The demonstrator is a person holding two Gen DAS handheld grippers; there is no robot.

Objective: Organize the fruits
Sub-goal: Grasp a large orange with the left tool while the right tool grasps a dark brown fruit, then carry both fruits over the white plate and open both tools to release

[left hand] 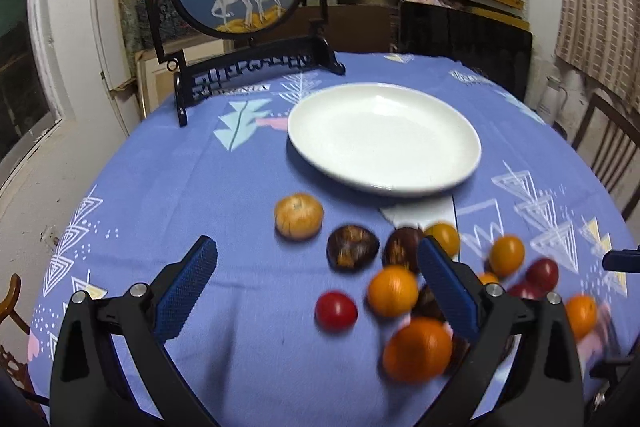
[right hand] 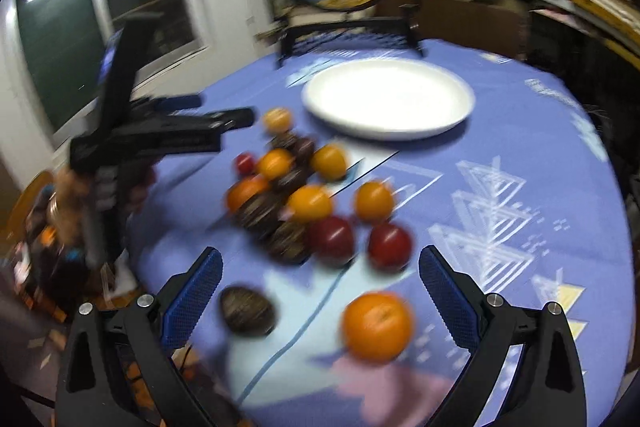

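The white plate [left hand: 384, 139] holds nothing, so sorting looks barely begun; this reads as the approach to a first pick. All the fruits [left hand: 404, 267] lie loose on the blue-clothed worktop [left hand: 200, 187], clustered on the near side of the plate. The left tool [left hand: 318, 287] is released, jaws spread wide above the cluster, with a red fruit [left hand: 336, 310] and an orange one [left hand: 393, 290] between its fingers. The right tool [right hand: 320, 297] is likewise released and carries nothing, an orange [right hand: 377, 326] and a dark fruit [right hand: 248, 311] nearest it. Next, 1 tool must settle over 1 fruit and close. Motion blur smears the right view; the dark fruits' kind is unclear, and several hide behind the left tool's finger.
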